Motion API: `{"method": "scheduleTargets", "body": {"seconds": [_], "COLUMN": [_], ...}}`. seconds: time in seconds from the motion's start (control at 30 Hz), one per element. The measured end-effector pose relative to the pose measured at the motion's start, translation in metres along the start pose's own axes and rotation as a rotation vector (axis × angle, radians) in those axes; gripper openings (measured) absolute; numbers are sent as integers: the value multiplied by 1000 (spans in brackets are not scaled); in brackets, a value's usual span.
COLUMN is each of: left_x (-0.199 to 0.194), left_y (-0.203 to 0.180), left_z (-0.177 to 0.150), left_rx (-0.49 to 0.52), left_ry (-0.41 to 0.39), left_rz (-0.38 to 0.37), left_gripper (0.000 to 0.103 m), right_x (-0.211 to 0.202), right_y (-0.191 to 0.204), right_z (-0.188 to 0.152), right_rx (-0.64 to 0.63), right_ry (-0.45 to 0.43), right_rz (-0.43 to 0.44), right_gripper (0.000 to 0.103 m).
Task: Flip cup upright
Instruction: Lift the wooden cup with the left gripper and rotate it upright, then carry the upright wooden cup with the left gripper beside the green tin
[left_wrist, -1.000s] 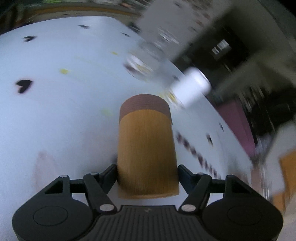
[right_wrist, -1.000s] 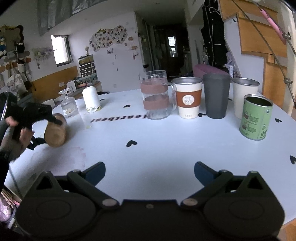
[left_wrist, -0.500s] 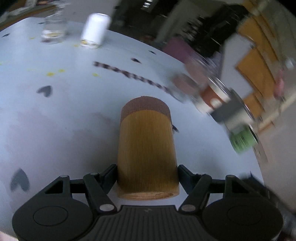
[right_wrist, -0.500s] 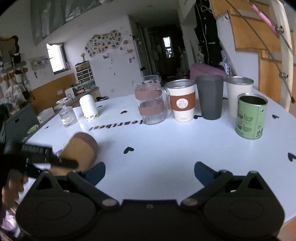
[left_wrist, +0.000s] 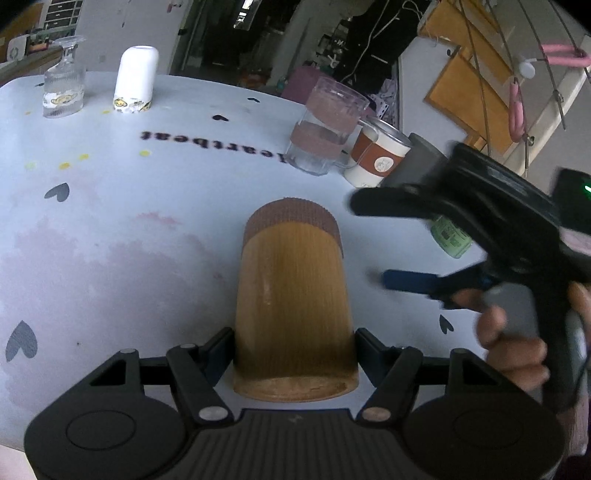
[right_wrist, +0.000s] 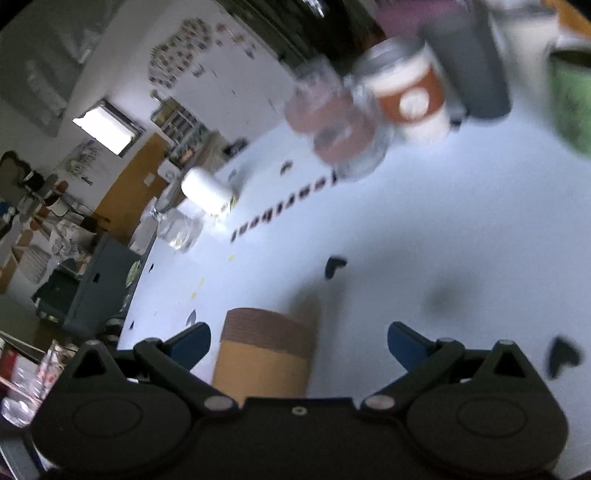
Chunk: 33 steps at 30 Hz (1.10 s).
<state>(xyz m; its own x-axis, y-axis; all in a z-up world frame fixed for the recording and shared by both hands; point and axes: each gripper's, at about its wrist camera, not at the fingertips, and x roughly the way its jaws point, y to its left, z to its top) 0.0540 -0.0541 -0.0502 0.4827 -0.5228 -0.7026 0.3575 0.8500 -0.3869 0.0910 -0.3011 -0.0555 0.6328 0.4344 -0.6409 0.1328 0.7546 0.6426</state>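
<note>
A wooden cup (left_wrist: 293, 295) with a brown ribbed band at its far end is held lengthwise between the fingers of my left gripper (left_wrist: 295, 350), which is shut on it above the white table (left_wrist: 110, 221). The cup also shows in the right wrist view (right_wrist: 262, 350), low between the blue pads. My right gripper (right_wrist: 299, 339) is open and tilted, close beside the cup; it shows in the left wrist view (left_wrist: 380, 240) at the right, jaws apart.
At the back of the table stand a glass mug with brown bands (left_wrist: 325, 136), a white cup with a brown sleeve (left_wrist: 380, 158), a dark grey cup (left_wrist: 413, 162) and a green tin (left_wrist: 450, 236). A white upside-down cup (left_wrist: 135, 79) and a glass bottle (left_wrist: 64, 88) stand far left.
My left gripper has swung the cup round toward the row of cups. My right gripper has come in close beside the cup and tilted, still open.
</note>
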Motion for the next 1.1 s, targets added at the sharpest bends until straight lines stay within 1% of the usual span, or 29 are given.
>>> {"method": "scheduleTargets", "body": {"seconds": [0.1,0.17,0.2,0.27,0.3,0.37,0.4,0.43,0.5,0.57,0.7,0.77,0.8,0.87,0.97,1.03,1.1], "left_x": [0,0,0,0,0,-1,-1,-1,0,1,8,13,15,19,27,30,32], "left_y": [1,1,1,2,2,3,3,3,0,-4,-9,-14,-19,-27,-37,-40,-41], "left_z": [0,-1,-1,-1,-2,-2,-2,-2,-3,-4,-6,-9,-12,-21,-37,-44,-46], "left_rx": [3,10,11,12,12,14,15,21,35,61,99,140,178,274,411,451,462], "left_ry": [-2,-3,-3,-1,-1,-1,-2,-2,-6,-23,-63,-93,-122,-191,-274,-295,-302], "left_rz": [-3,-5,-7,-14,-16,-20,-20,-23,-38,-57,-135,-152,-144,-99,-12,10,15], "left_gripper": [71,71,71,71,71,71,71,71,71,71,70,70,70,70,70,70,70], "right_x": [26,39,44,51,52,53,53,50,43,29,-6,-22,-29,-41,-52,-56,-59], "right_y": [0,2,3,8,10,12,12,13,19,28,55,66,71,77,80,81,82], "right_z": [5,6,6,7,7,7,7,7,6,5,-7,-17,-22,-31,-44,-54,-60], "right_rx": [73,99,101,87,82,71,69,61,10,-63,-266,-364,-407,-478,-560,-610,-648], "right_ry": [85,125,141,145,150,156,164,166,143,98,-33,-92,-116,-154,-168,-168,-169], "right_rz": [18,22,20,25,17,23,34,42,35,27,-16,-41,-53,-69,-76,-84,-92], "right_gripper": [103,102,98,96,94,85,75,74,73,73,73,73,73,72,72,72,72]}}
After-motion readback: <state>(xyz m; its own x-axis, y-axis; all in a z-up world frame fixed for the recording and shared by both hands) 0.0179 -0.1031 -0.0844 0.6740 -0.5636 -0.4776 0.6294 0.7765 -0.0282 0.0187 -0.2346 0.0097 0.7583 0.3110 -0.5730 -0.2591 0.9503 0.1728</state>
